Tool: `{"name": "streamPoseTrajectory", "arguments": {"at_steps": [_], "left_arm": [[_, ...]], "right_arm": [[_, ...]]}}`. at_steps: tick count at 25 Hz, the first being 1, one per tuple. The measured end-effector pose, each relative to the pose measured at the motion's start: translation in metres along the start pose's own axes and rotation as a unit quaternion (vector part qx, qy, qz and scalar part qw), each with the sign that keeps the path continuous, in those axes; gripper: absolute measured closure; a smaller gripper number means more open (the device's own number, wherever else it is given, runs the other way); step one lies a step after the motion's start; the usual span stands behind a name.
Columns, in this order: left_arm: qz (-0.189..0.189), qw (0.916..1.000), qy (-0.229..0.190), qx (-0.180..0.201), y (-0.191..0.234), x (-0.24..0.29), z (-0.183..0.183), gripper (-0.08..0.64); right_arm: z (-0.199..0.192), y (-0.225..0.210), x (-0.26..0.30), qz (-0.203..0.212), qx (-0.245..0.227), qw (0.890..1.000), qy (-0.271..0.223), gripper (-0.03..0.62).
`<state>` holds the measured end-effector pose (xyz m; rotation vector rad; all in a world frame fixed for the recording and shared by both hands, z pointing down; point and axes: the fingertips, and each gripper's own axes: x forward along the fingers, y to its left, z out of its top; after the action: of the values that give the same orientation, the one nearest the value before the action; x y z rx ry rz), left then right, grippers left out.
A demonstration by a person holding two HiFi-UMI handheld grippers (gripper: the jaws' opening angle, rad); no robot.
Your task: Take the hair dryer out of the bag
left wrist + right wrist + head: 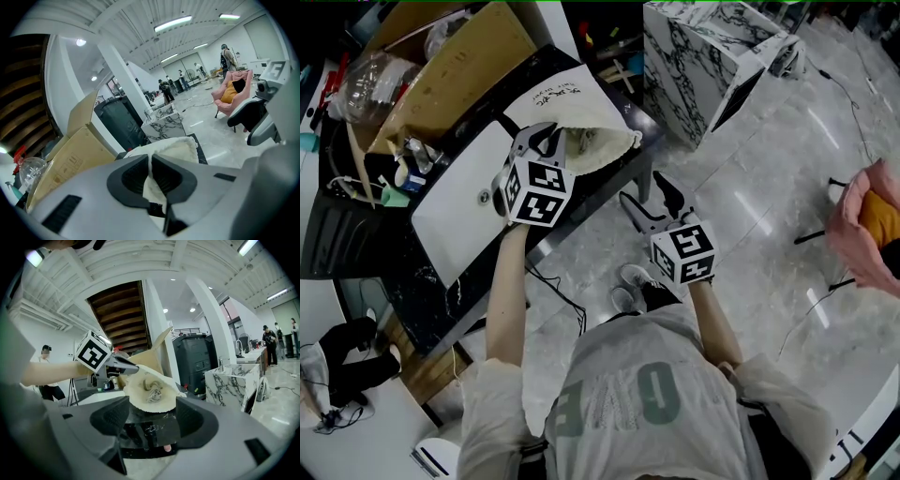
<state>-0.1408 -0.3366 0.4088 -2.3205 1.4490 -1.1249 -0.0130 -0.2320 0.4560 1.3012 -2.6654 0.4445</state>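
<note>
A cream cloth bag (567,108) lies on the black table (614,173) with its mouth toward me. My left gripper (549,133) is shut on the upper rim of the bag's mouth and holds it lifted; in the left gripper view the cream fabric (152,180) is pinched between the pads. The right gripper view looks into the open bag (149,391), where a grey coiled cord and part of the hair dryer (152,387) show. My right gripper (649,195) stands open just off the table's edge, in front of the mouth, with nothing between its fingers.
An open cardboard box (450,70) and a clear plastic jar (364,82) stand behind the bag. A white panel (455,202) lies on the table's left part. A marble-patterned block (703,56) stands on the floor. Another person's hand (862,230) shows at the right edge.
</note>
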Motion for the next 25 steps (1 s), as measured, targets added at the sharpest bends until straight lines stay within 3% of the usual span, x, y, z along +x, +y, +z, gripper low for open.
{"name": "streamPoseTrajectory", "arguments": {"at_steps": [6, 12, 17, 25], "left_arm": [[-0.003, 1.0, -0.002, -0.005, 0.0, -0.001, 0.0, 0.514], [-0.006, 0.9998, -0.011, -0.015, 0.001, -0.001, 0.001, 0.514], [0.0, 0.9991, -0.026, -0.034, 0.011, -0.003, 0.008, 0.514], [-0.001, 0.9981, -0.037, -0.05, 0.026, -0.002, 0.015, 0.514]], "right_arm": [[0.019, 0.019, 0.033, 0.047, -0.002, 0.999, 0.004, 0.279], [0.01, 0.032, 0.1, 0.094, -0.031, 0.992, 0.072, 0.279], [0.008, 0.014, 0.15, 0.078, -0.026, 0.991, 0.105, 0.279], [0.007, 0.013, 0.206, 0.067, -0.062, 0.983, 0.16, 0.279]]}}
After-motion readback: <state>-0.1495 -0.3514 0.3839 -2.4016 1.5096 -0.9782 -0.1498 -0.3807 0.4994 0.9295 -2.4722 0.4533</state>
